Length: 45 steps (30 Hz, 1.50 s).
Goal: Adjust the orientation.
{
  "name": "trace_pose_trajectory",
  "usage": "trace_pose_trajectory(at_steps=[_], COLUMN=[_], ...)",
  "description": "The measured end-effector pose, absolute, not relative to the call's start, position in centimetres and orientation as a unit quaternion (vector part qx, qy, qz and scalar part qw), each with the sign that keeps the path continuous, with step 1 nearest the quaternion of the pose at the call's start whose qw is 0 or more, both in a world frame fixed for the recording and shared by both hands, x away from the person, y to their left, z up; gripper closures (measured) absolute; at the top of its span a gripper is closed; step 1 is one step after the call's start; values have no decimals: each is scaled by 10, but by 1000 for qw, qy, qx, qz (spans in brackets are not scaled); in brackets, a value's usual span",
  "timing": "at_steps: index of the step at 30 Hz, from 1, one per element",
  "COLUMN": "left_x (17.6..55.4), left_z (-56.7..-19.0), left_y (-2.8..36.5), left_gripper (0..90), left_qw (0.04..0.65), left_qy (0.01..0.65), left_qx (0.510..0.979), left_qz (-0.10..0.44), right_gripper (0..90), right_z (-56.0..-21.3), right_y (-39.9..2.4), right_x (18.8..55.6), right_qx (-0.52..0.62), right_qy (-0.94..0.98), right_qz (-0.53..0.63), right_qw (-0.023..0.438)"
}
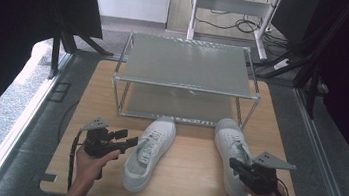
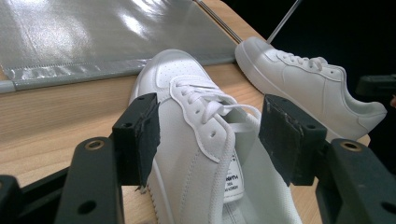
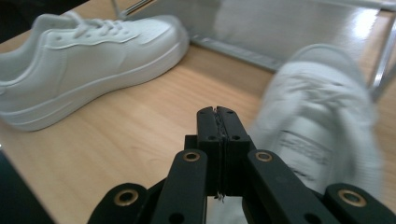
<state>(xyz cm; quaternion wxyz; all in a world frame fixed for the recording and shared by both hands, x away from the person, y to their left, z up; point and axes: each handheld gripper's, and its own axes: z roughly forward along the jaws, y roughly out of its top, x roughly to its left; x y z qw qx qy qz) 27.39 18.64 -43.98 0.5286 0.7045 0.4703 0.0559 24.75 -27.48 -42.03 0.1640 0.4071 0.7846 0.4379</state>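
Left gripper (image 2: 208,135) gapes around the left shoe (image 2: 201,140) before the rack (image 1: 185,79) – the left gripper view reveals it; right gripper (image 3: 218,122) pressed together beside the right shoe (image 1: 232,153).

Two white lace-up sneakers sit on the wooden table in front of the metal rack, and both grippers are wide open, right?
Not quite: the right gripper is shut, its jaws pressed together in the right gripper view. The left gripper is open around one white lace-up sneaker.
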Motion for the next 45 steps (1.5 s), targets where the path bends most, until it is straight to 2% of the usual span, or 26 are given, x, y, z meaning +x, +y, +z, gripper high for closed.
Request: trace_pose_trajectory(at_steps=[5,9,17,20,32,41,45], left_x=[274,274,274,274,275,274,273], left_z=[-439,-440,-441,-441,-440,-439,-437], left_y=[188,187,185,188,190,191,190], left_gripper=[382,382,382,382,382,382,381], left_qw=[530,530,527,528,528,528,528], left_qy=[472,471,472,473,474,476,472], left_qx=[702,703,705,703,703,701,703], left_qz=[56,55,53,56,54,57,58], right_gripper=[900,900,900,900,900,775,598], right_z=[-431,-451,-448,-445,-446,-440,-435], right_y=[-254,-263,-272,-273,-292,-297,-300], right_x=[232,222,215,212,212,211,212], right_qx=[403,424,420,421,435,427,438], right_qy=[802,795,798,807,800,781,758], right_qz=[404,392,382,346,352,420,442], right_qw=[176,185,202,226,214,179,198])
